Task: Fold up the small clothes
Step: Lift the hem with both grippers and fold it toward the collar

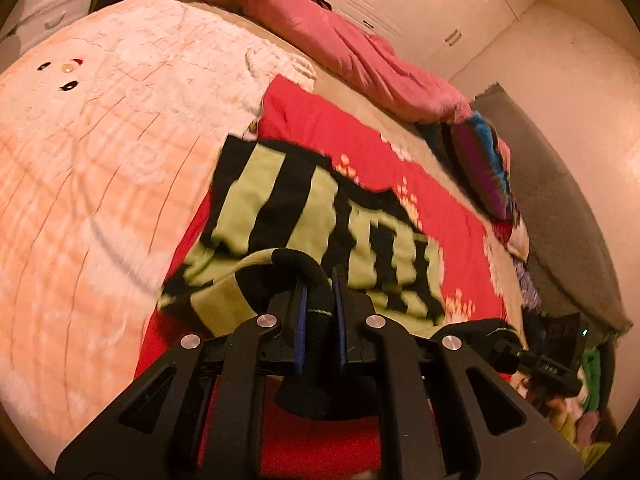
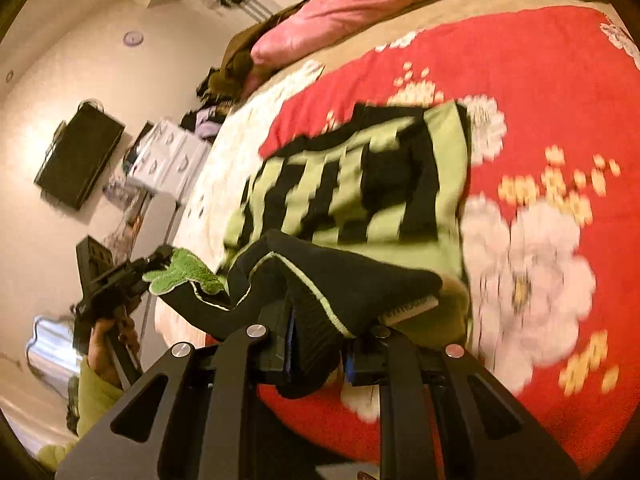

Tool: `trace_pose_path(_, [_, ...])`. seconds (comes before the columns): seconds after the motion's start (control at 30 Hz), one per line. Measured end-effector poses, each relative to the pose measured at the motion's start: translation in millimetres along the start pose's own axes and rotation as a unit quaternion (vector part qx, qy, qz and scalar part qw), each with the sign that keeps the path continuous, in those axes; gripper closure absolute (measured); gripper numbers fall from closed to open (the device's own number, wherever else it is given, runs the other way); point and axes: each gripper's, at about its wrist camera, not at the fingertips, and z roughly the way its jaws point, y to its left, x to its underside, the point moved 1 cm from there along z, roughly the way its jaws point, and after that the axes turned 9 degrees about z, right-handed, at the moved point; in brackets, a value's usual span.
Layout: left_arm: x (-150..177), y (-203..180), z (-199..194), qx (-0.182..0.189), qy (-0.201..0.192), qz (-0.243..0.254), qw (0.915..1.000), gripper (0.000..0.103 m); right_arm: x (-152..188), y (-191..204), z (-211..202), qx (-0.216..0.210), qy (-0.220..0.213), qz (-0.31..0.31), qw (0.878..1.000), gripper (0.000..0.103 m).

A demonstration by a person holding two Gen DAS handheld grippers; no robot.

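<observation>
Bedroom setting: a wide bed [image 1: 80, 200] carries a pale fluffy cream blanket [image 1: 100, 140] and, over it, one red fleece blanket with white flower print [image 2: 540, 92]; one long pink pillow [image 1: 340, 48] lies along the far edge, with white wardrobe doors [image 1: 420, 0] behind it. The task's thing, one black-and-lime-green striped knitted garment [image 1: 304, 208], lies on the red blanket, its body spread flat ahead of both tools and its near edge lifted off the bed. The left gripper [image 1: 320, 320] has its fingers [image 1: 300, 328] pressed onto a black ribbed edge of the garment, pinching it. The right gripper [image 2: 320, 344] likewise pinches a black ribbed band with a thin green line; a white label shows just beside that band. In the right wrist view the left gripper [image 2: 116, 284] appears at the left of the frame, holding the garment near a fuzzy green patch [image 2: 180, 276], so the held edge spans between the two tools, and the stripes cross the direction running away from the fingers. Judgement: the garment's free body lies forward of both pinch points, so a fold would carry the held edge forward over the flat part; both tools appear about equally near. Count: one garment, two grippers, one pillow, two blankets. Motion blur limits finer detail.
</observation>
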Motion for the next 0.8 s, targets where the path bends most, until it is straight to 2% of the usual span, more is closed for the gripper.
trace_pose_path(0.07, [-16.6,7.3,13.0,0.000,-0.002,-0.016,0.9999,0.098,-22.6,-2.0,9.0,0.003,-0.010,0.006,1.000,0.087])
trace_pose_path(0.17, [-34.5,12.3,32.3,-0.027,0.001,-0.014,0.9995,0.098,-50.5,-11.4,28.3,0.003,-0.011,0.027,1.000,0.087])
trace_pose_path(0.27, [-49.2,23.5,57.4,-0.035,0.007,-0.034,0.9988,0.098,-73.1,-18.7,49.8,0.013,-0.011,0.036,0.999,0.086])
trace_pose_path(0.33, [-53.9,33.3,75.4,-0.052,0.005,-0.049,0.9974,0.097,-86.9,-27.4,67.9,0.027,-0.009,0.053,0.998,0.084])
trace_pose_path(0.4, [-55.1,42.7,90.8,-0.067,-0.001,-0.070,0.9953,0.096,-94.4,-33.9,79.0,0.034,-0.008,0.066,0.997,0.078])
trace_pose_path(0.43, [-54.9,46.9,94.9,-0.067,-0.010,-0.083,0.9942,0.095,-98.9,-39.0,84.7,0.042,-0.008,0.077,0.996,0.075])
trace_pose_path(0.5, [-51.8,54.4,94.7,-0.054,-0.038,-0.119,0.9906,0.091,-104.3,-44.9,85.7,0.037,-0.017,0.091,0.995,0.060])
trace_pose_path(0.53, [-50.7,56.1,92.2,-0.047,-0.052,-0.133,0.9886,0.087,-107.1,-47.8,82.6,0.034,-0.028,0.096,0.994,0.057])
trace_pose_path(0.57, [-48.1,56.0,87.5,-0.042,-0.072,-0.142,0.9864,0.079,-110.0,-49.8,79.8,0.031,-0.035,0.099,0.994,0.050])
trace_pose_path(0.63, [-45.7,49.7,78.2,-0.059,-0.098,-0.134,0.9843,0.067,-112.6,-52.5,67.6,0.029,-0.061,0.097,0.993,0.048])
trace_pose_path(0.7, [-40.1,44.0,62.2,-0.081,-0.140,-0.123,0.9792,0.064,-113.0,-52.0,56.2,0.039,-0.082,0.085,0.992,0.036])
trace_pose_path(0.8, [-30.8,41.3,50.5,-0.105,-0.167,-0.114,0.9737,0.061,-109.0,-47.7,40.9,0.054,-0.111,0.045,0.991,0.033])
